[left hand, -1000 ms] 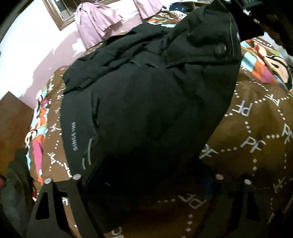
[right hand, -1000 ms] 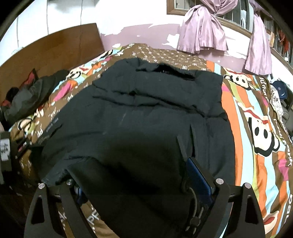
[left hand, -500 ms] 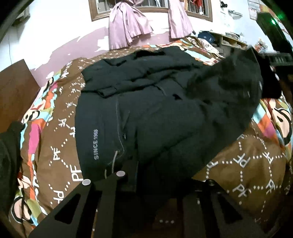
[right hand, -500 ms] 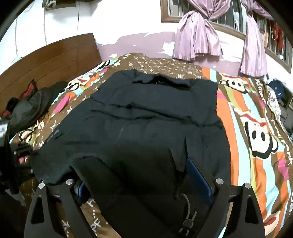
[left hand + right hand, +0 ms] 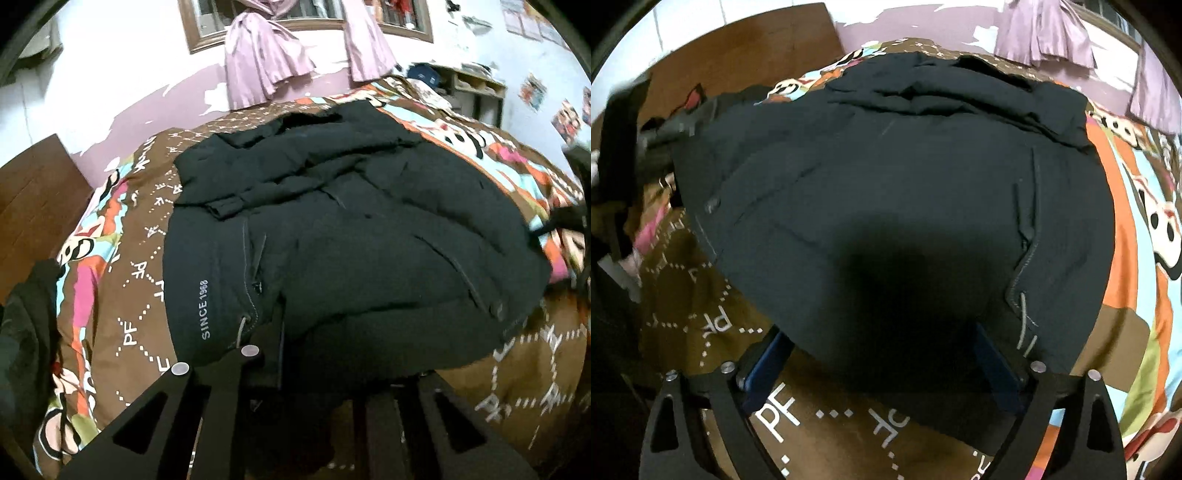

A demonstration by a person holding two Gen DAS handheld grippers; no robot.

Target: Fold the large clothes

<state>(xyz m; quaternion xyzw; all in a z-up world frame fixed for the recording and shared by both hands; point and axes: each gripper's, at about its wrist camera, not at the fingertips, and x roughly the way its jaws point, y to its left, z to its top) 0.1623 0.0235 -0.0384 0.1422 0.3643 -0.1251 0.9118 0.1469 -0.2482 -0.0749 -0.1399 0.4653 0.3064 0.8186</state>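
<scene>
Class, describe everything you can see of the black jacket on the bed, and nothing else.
The black jacket is a large, padded-looking garment lying spread on the patterned bedspread, collar end toward the curtained window. It shows grey zips with pull cords, slanted pockets, a snap button and "SINCE 1988" printed near one edge. Its upper part is rumpled into folds. The right gripper has fingers spread either side of the near hem; the left gripper sits at that hem too.

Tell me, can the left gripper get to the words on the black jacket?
Probably yes. The words sit on the jacket just ahead of the left gripper, facing up, with nothing lying over them. The gripper looks busy with the jacket's hem, though.
</scene>
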